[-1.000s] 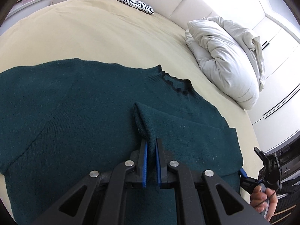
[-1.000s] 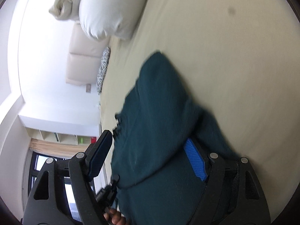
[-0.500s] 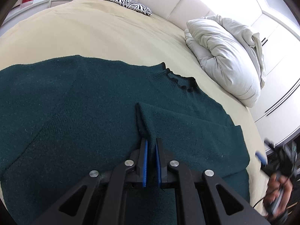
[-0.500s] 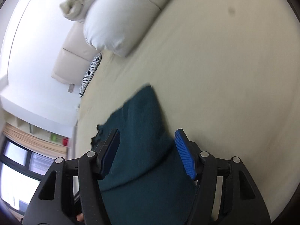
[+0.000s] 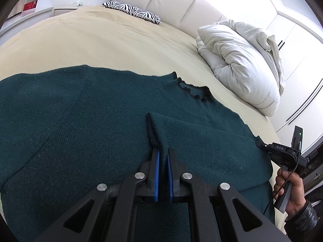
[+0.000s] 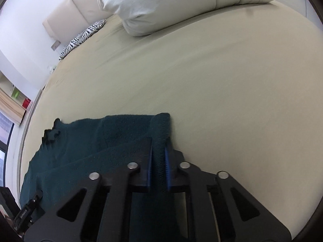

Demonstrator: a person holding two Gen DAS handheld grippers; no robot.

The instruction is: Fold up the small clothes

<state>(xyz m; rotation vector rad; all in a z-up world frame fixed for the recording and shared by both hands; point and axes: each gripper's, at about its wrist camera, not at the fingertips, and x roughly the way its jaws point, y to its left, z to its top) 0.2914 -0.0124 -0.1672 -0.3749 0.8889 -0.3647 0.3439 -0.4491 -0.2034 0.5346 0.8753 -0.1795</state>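
While both sets of tongs bite into it, the dark green knitted sweater (image 5: 84, 121) lies spread flat across the beige bed sheet (image 5: 101, 40), its fuzzy wool showing a fine ribbed knit and a small ruffled black collar (image 5: 193, 90) beyond my left tongs and a little to their right. I have my left tongs (image 5: 163, 157) tilted down at the cloth, their blue ridged pads pressed nearly together on a narrow standing pleat of the knit that runs straight ahead of the tips. My right tongs (image 6: 159, 151) also point downward, and their pads are clamped on a ribbed edge of the same sweater, a rolled cuff-like end that rises just ahead of the fingers at the garment's right border, with bare sheet to their right. From the left camera I see my right hand (image 5: 290, 189) in a dark leather-like sleeve, wrapped around the black handle of its tool, far to the right of the left tongs at the sweater's edge. I count one sweater, two tongs, one hand in sight. Well beyond both tongs sit one puffy white duvet (image 5: 238, 60), crumpled and folded over, one flat zebra-striped cushion (image 5: 133, 14), and a padded cream headboard (image 5: 171, 2) in broad smooth panels.
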